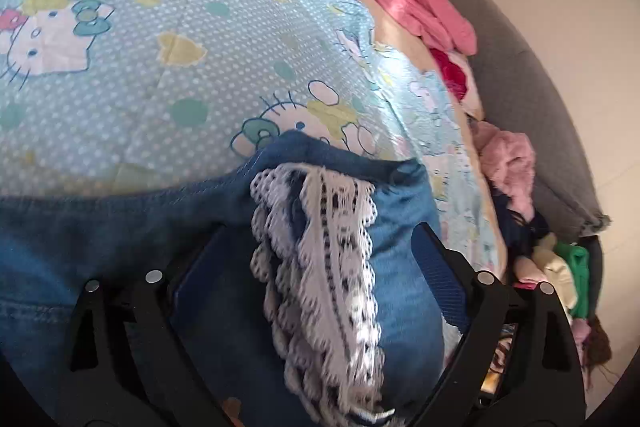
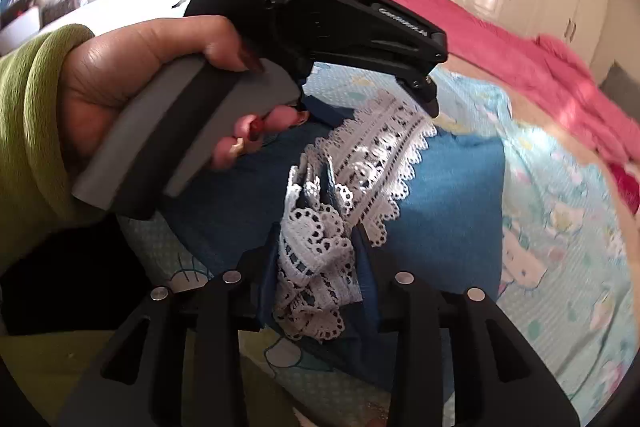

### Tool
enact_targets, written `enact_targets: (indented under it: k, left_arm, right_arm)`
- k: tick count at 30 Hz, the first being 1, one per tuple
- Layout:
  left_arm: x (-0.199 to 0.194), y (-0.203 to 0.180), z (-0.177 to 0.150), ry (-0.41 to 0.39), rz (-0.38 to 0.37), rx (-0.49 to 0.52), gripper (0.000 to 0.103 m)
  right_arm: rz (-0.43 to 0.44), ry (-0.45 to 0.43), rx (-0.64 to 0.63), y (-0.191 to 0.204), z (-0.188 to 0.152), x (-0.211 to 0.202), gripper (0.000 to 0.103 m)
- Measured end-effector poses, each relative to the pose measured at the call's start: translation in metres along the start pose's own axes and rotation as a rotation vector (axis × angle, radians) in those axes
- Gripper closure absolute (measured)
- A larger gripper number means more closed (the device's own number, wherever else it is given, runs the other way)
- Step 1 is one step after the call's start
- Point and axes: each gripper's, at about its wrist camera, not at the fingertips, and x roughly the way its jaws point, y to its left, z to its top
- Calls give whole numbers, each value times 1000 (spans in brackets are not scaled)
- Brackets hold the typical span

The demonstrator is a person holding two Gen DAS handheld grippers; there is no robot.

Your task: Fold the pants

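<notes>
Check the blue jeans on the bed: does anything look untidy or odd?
Yes. The white lace trim on the blue denim pants is bunched and twisted, not flat, where the right claw pinches it.
</notes>
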Motion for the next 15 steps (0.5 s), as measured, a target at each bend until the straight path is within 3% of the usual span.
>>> enact_targets:
  k: [1,2,3,4,6,10,13,15]
  left_arm:
    - [3,-1,3,-4,17,-3,27]
    - [5,-3,5,-9,35,-2,43]
    - [8,-6,8,-9,41,0,88]
    - [10,-7,11,-4,24,-10,95]
    - [3,-10,13,-7,-16,-8,95]
    - [-38,-28,13,-98,-68,69,94]
    - [-55,-28,13,-138,8,123,92]
    - [-49,-16,12,-107,48,122,90]
  right_arm:
    - [10,5,17,-3,0,1,69]
    - [21,5,31,-6,-1,1,69]
    - [26,6,38,-8,-2,2,71]
    - [28,9,43,-10,-2,2,73]
    - [38,2,48,-13,0,-1,76]
    - [54,-54,32,-14,7,-18,77]
    - [74,-72,1,-6,15,-18,77]
    - [88,-45,-18,2,19,-5,77]
